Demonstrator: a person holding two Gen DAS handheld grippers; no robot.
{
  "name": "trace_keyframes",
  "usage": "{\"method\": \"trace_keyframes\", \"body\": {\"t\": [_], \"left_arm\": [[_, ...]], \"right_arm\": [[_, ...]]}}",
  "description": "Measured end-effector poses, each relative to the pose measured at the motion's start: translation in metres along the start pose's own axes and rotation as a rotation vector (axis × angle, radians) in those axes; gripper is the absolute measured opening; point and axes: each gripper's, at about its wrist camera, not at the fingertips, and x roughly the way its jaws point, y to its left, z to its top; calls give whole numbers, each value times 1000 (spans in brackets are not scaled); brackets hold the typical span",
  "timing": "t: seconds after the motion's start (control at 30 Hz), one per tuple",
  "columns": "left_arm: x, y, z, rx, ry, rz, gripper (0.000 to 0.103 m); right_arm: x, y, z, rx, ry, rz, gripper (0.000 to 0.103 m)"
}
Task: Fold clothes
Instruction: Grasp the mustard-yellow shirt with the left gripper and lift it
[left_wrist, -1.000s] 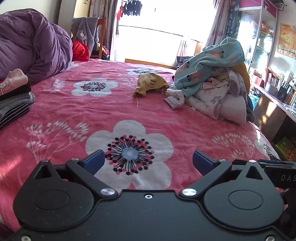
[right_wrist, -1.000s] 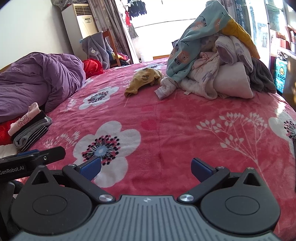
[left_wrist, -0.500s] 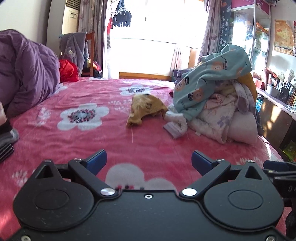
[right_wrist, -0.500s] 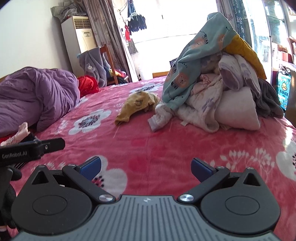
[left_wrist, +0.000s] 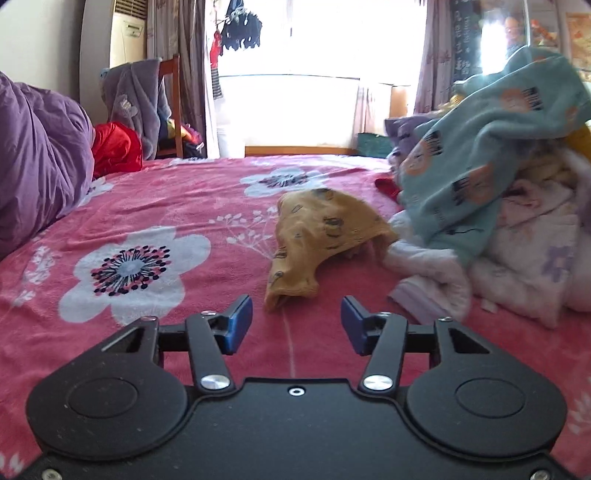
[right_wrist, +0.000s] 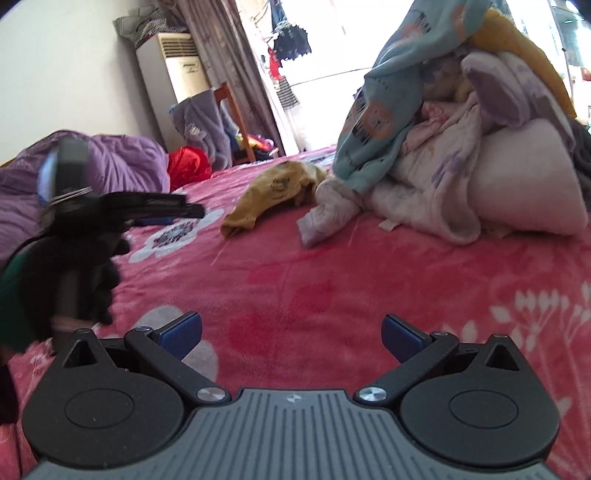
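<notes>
Left fingers (left_wrist: 296, 325) closing, empty, near yellow garment (left_wrist: 321, 236)

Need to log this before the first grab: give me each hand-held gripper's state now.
Left hand-held gripper: jaws closing, nothing between them yet.
Right hand-held gripper: open, empty.

The right claw (right_wrist: 291, 334) hovers wide open over the pink flowered bed (right_wrist: 332, 295). Ahead lie a yellow garment (right_wrist: 269, 192) and a clothes pile (right_wrist: 461, 147). The left claw (right_wrist: 192, 211) reaches in, blurred.
</notes>
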Motion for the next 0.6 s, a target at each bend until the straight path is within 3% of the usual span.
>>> {"method": "trace_keyframes", "body": {"t": [0.27, 0.33, 0.37, 0.6], "left_arm": [[76, 9, -1, -39, 44, 7, 34], [83, 8, 0, -42, 53, 12, 12], [83, 6, 0, -39, 49, 9, 3], [21, -14, 11, 54, -22, -118, 1]], "right_arm": [[21, 5, -20, 5, 71, 34, 103], [22, 5, -22, 2, 76, 37, 103], [23, 5, -22, 2, 77, 37, 103], [20, 1, -23, 31, 71, 31, 103]]}}
